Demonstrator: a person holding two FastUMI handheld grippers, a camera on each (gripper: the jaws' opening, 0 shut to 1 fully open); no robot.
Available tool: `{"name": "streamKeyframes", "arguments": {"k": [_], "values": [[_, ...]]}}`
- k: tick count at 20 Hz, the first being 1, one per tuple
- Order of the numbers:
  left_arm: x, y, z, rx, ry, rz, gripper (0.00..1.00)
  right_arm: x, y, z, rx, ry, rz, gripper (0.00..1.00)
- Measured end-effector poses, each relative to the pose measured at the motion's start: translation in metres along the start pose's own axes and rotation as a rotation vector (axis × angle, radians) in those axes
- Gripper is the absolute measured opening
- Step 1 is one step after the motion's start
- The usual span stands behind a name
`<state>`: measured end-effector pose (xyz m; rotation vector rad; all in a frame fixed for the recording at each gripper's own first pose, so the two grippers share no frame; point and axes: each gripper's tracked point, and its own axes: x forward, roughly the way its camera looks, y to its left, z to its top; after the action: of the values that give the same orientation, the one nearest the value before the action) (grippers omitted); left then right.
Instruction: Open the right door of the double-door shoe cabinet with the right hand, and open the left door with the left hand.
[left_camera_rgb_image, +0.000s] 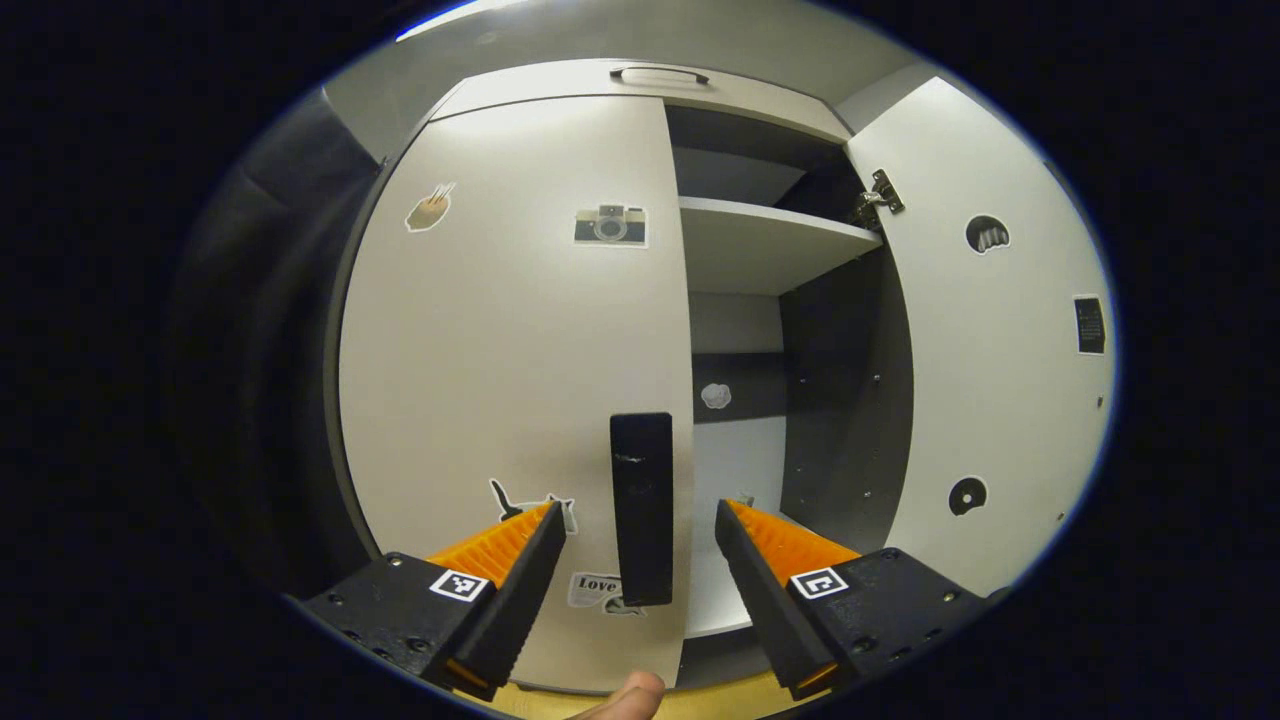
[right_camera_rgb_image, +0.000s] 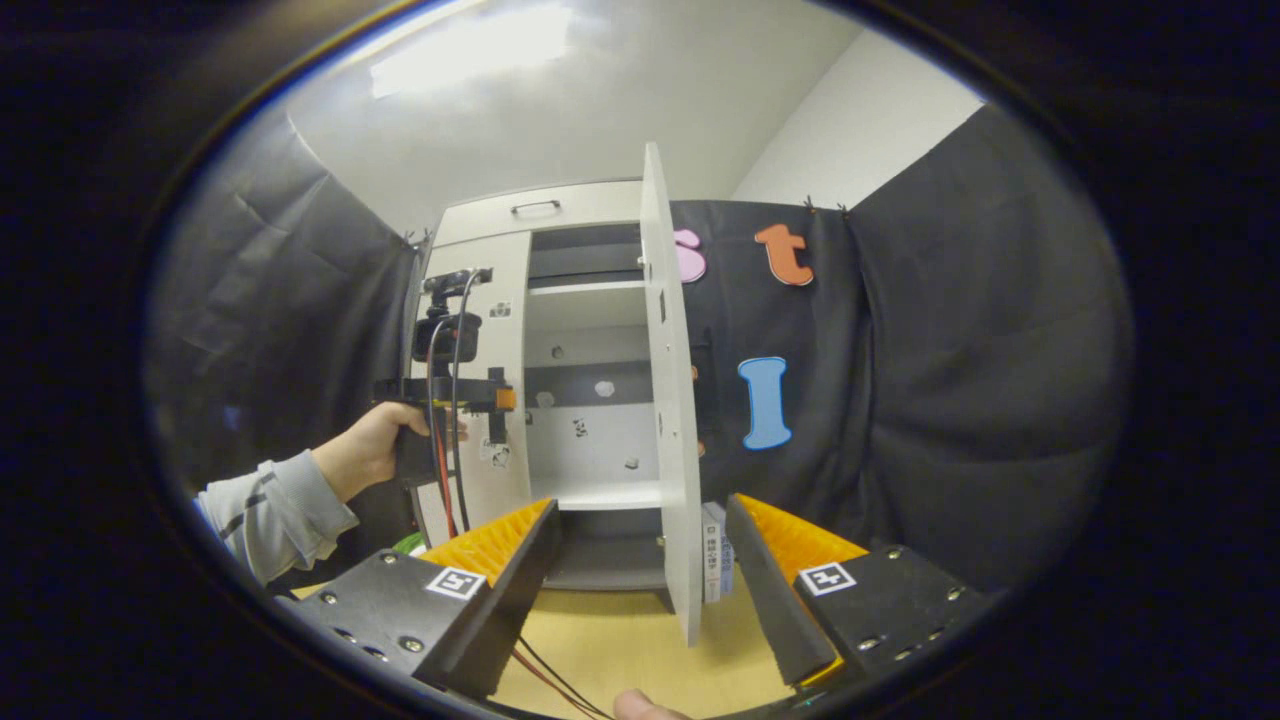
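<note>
On left door (left_camera_rgb_image: 500, 330), sticker (left_camera_rgb_image: 597, 588) reads "Love".

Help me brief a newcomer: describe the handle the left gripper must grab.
On the shoe cabinet, find the closed left door. Its handle is a dark upright bar at the inner edge, unlike the flat stickers nearby.

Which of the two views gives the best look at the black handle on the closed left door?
The left gripper view: the black handle stands close and sharp on the left door, between the open fingers of the left tool. In the right gripper view, that door is far off and the left tool covers the handle.
</note>
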<state>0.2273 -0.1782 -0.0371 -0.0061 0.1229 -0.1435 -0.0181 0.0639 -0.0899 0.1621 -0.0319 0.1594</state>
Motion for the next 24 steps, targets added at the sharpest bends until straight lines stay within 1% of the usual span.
{"name": "streamKeyframes", "arguments": {"k": [2, 4, 5, 6, 7, 8, 9, 10, 11, 13, 14, 16, 20, 24], "values": [[0.009, -0.004, -0.001, 0.015, 0.006, 0.005, 0.95, -0.002, 0.0, -0.001, 0.01, 0.003, 0.008, 0.98], [0.019, -0.006, -0.011, 0.004, 0.048, 0.001, 0.84, -0.006, -0.001, -0.001, 0.026, -0.005, 0.009, 0.98], [0.024, -0.002, -0.017, -0.008, 0.071, 0.012, 0.74, -0.008, -0.004, 0.002, 0.031, -0.011, 0.007, 0.98], [0.029, 0.004, -0.021, -0.023, 0.082, 0.034, 0.67, -0.01, -0.007, 0.003, 0.033, -0.018, 0.006, 0.98], [0.029, 0.004, -0.025, -0.051, 0.101, 0.039, 0.51, -0.007, -0.005, 0.004, 0.035, -0.023, 0.005, 0.98], [0.028, 0.002, -0.014, -0.055, 0.059, 0.032, 0.46, -0.007, -0.005, 0.004, 0.04, -0.027, 0.004, 0.98], [0.028, 0.001, -0.02, -0.027, 0.072, 0.033, 0.46, -0.008, -0.006, 0.004, 0.043, -0.028, 0.004, 0.98], [0.029, -0.001, -0.016, -0.004, 0.052, 0.029, 0.43, -0.007, -0.007, 0.003, 0.043, -0.025, 0.001, 0.98], [0.031, 0.0, -0.016, 0.011, 0.05, 0.029, 0.36, -0.009, -0.01, 0.0, 0.042, -0.021, -0.007, 0.98], [0.03, 0.0, -0.017, -0.003, 0.06, 0.026, 0.3, -0.015, -0.018, -0.005, 0.025, -0.009, -0.015, 0.98], [0.028, 0.0, -0.019, -0.003, 0.079, 0.023, 0.29, -0.016, -0.021, -0.007, 0.016, -0.003, -0.018, 0.98], [0.028, 0.0, -0.02, -0.012, 0.094, 0.02, 0.25, -0.013, -0.022, -0.009, 0.013, 0.008, -0.024, 0.98], [0.02, 0.001, -0.021, -0.027, 0.104, 0.027, 0.23, -0.011, -0.024, -0.009, 0.021, 0.013, -0.029, 0.98], [0.017, 0.003, -0.022, -0.038, 0.113, -0.003, 0.23, -0.012, -0.024, -0.008, 0.027, 0.011, -0.029, 0.98]]}}
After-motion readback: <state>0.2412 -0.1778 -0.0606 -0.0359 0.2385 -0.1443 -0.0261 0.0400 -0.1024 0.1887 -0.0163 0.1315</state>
